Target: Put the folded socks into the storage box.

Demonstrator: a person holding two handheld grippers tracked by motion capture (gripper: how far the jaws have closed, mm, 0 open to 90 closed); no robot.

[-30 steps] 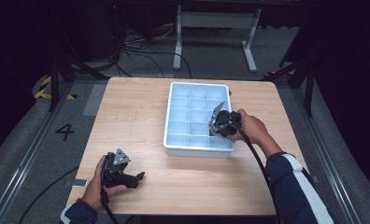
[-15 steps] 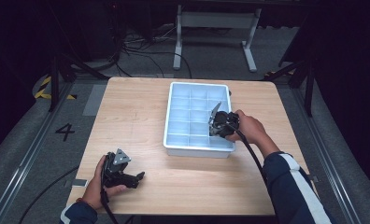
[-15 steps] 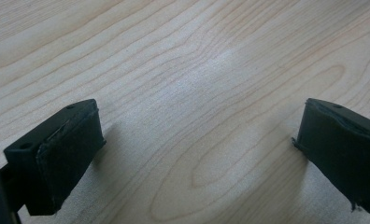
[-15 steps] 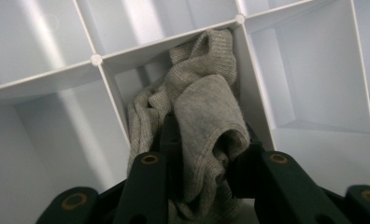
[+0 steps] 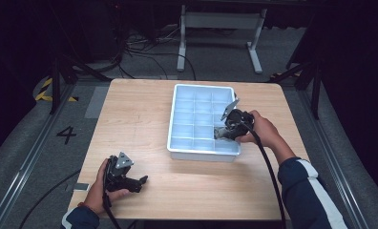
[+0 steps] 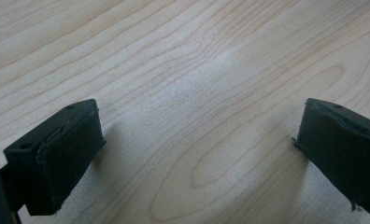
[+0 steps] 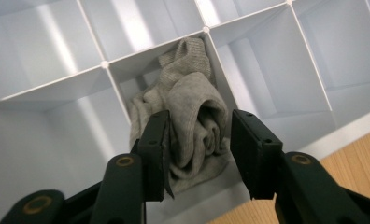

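A pale blue divided tray (image 5: 177, 125) sits on the far half of the light wooden desk (image 5: 134, 119), its compartments set in a grid. In one compartment near the tray's right front corner lies a bunched grey sock (image 7: 192, 116), crumpled against the white dividers; in the high view it shows as a small grey lump (image 5: 221, 132) just under the right gripper (image 5: 227, 131). That gripper, held in the person's right hand (image 5: 263, 130), points down and leftward into the tray from its right side, with its cable trailing back along the dark sleeve. In the right gripper view (image 7: 197, 154) its two black jaws stand either side of the sock; they have just been opening, and a gap shows between the right jaw and the cloth, while the left jaw lies close against the fabric's edge, so the sock rests in its compartment rather than being squeezed. The left gripper (image 5: 140, 181) rests low over the near left part of the desk, well apart from the tray, held in the person's left hand (image 5: 101, 187). In the left gripper view (image 6: 192, 154) its jaws are spread wide with bare wood grain between them and nothing in their hold.
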